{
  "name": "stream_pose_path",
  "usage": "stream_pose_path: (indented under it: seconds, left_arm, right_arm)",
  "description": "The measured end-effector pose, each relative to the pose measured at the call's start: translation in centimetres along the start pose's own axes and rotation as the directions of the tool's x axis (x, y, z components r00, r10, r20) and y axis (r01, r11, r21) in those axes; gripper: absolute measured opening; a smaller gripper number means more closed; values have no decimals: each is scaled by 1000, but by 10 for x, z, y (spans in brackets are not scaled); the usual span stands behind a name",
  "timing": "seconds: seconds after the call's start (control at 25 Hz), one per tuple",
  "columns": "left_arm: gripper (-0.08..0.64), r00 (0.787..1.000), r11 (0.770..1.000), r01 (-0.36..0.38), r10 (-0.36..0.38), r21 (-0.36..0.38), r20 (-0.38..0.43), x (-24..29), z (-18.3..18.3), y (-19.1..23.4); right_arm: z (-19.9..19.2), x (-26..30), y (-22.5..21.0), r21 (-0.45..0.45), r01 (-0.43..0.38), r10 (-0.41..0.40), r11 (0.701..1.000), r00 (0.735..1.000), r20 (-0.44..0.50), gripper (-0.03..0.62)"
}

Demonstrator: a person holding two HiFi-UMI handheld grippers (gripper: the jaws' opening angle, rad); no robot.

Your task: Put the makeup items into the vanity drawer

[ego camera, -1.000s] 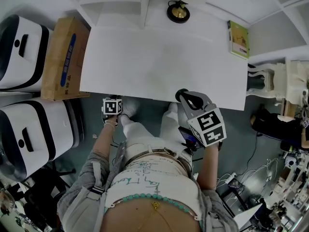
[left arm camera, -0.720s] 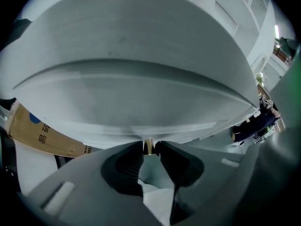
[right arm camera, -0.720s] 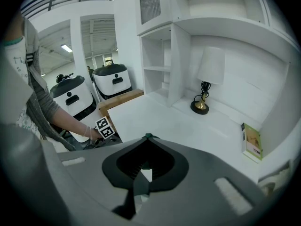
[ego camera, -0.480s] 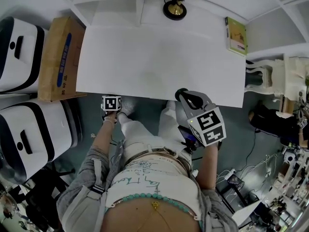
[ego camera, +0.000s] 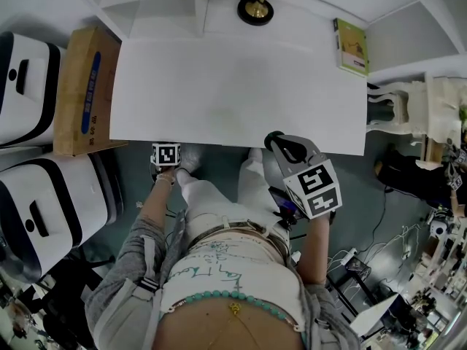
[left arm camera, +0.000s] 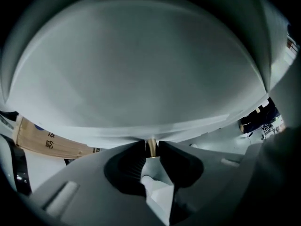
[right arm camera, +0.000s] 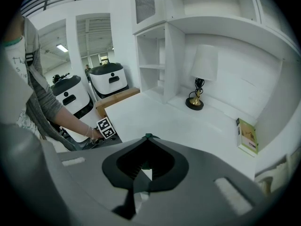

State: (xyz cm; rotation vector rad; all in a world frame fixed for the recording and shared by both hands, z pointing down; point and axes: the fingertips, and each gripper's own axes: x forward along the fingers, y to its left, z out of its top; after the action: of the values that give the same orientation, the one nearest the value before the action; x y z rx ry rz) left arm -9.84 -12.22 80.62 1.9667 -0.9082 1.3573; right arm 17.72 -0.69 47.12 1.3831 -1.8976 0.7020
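Left claw (left arm camera: 151, 149) on slim brassy knob (left arm camera: 151, 147)

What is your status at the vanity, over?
Left hand-held gripper shut on brass knob under vanity top; right hand-held gripper shut, empty. No open drawer, no makeup items in view.

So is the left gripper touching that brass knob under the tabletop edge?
Touching. Left gripper view: the left gripper has its jaws closed on the brass knob from both sides.
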Motion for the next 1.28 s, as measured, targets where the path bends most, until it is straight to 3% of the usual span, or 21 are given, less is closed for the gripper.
stream_pose_path:
  seconds: [0.48, 1.28]
  left_arm:
    - [95, 1000, 999, 1, 0, 41, -5, 4, -1, -1]
    - [95, 1000, 999, 7, -7, 37, -11, -2, -15, -5]
  right_arm:
    - [-1, 4, 10, -19, -28, 28, 999, 1000, 1, 29]
    - [-3, 4, 18, -37, -43, 43, 998, 999, -3, 29]
